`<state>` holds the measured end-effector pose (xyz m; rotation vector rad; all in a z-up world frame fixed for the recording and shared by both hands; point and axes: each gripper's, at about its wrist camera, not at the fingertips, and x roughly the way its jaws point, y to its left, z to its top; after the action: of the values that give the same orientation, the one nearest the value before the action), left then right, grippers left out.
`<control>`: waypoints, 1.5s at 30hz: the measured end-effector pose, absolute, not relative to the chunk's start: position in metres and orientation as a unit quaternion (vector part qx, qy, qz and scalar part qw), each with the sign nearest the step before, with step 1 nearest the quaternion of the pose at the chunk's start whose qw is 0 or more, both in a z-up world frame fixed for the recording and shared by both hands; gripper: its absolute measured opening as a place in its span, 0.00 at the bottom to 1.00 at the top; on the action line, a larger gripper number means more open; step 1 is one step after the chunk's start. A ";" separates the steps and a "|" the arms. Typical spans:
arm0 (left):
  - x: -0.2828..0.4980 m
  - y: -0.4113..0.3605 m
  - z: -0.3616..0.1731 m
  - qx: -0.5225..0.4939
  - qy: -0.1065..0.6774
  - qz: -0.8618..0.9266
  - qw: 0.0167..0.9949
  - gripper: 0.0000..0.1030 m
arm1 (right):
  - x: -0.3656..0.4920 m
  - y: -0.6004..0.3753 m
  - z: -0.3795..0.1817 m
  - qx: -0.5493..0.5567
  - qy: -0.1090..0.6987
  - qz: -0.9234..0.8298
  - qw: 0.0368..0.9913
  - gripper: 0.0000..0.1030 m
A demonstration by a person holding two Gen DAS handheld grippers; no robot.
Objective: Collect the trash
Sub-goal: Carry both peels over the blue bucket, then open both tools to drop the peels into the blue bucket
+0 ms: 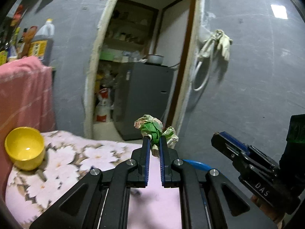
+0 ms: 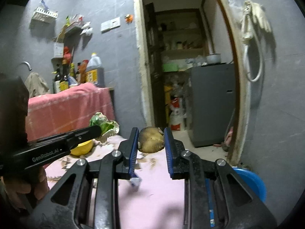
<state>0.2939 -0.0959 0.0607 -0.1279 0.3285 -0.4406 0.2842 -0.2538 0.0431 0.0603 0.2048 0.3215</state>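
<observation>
Two loads at risk: your left hand-held gripper pinches only the wrapper's tail; right hand-held gripper loosely brackets a brown lump, so either could drop

White letters "DAS" are printed on the black body of the right gripper, seen from the left wrist view. White lettering "GenRobot.AI" runs along the black side of the left gripper, seen from the right wrist view. The yellow label on the large dark plastic jug is too blurred to read.
</observation>
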 end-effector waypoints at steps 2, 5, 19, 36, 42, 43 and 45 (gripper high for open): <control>0.297 -0.107 0.061 -0.057 0.162 -0.229 0.958 0.07 | 0.284 -0.264 0.044 0.030 0.099 0.145 0.984 0.33; 0.301 -0.124 0.060 -0.046 0.165 -0.245 0.954 0.07 | 0.285 -0.281 0.043 0.036 0.099 0.125 0.987 0.33; 0.339 -0.200 0.024 0.005 0.238 -0.276 0.931 0.07 | 0.302 -0.352 0.005 0.074 0.137 0.066 0.986 0.33; 0.389 -0.247 -0.047 0.019 0.360 -0.279 0.890 0.08 | 0.340 -0.393 -0.058 0.121 0.216 0.042 0.968 0.35; 0.402 -0.248 -0.062 0.017 0.385 -0.269 0.883 0.15 | 0.347 -0.401 -0.070 0.136 0.232 0.031 0.963 0.36; 0.403 -0.247 -0.064 0.017 0.387 -0.268 0.882 0.18 | 0.347 -0.402 -0.072 0.137 0.234 0.030 0.962 0.36; 0.404 -0.247 -0.065 0.014 0.388 -0.267 0.882 0.24 | 0.348 -0.404 -0.074 0.140 0.237 0.027 0.961 0.37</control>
<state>0.4037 -0.2474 -0.0648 0.0299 0.8073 -0.5566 0.3480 -0.4039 -0.0736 0.2833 0.4799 0.0544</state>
